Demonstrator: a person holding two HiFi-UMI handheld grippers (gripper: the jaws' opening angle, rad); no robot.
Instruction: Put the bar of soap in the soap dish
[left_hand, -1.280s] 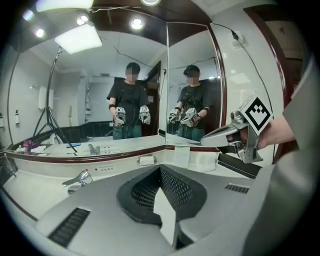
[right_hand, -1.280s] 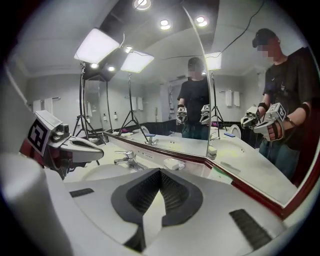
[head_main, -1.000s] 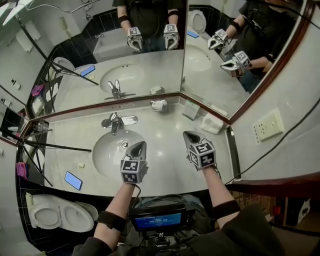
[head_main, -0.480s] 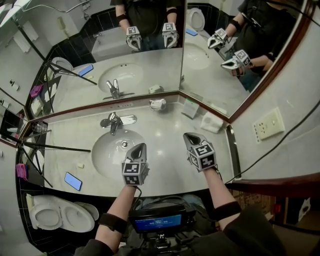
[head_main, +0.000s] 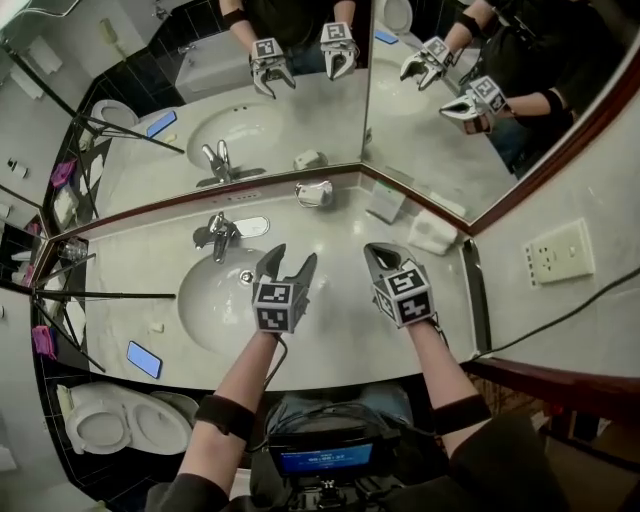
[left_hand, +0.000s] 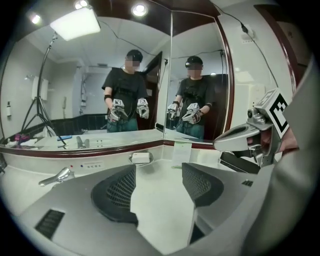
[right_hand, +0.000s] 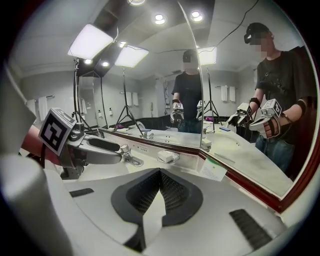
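The left gripper (head_main: 292, 258), over the sink's (head_main: 205, 300) right rim, has just been opened, nothing between its jaws; the right gripper (head_main: 376, 252), right of the sink, is shut and empty; a white bar of soap (head_main: 313, 192) is seen in the soap dish (head_main: 329, 196) behind the sink.

Chrome faucet (head_main: 222, 236) behind white basin (head_main: 205, 310), blue phone (head_main: 144, 359) on counter (head_main: 340, 335), toilet (head_main: 110, 425) beside it

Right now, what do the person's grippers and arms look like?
The left gripper and right gripper are light grey, with dark meshed pads and a cube of black-and-white square markers. A black wristband sits on each forearm. The left jaws have just been opening, with nothing between them.
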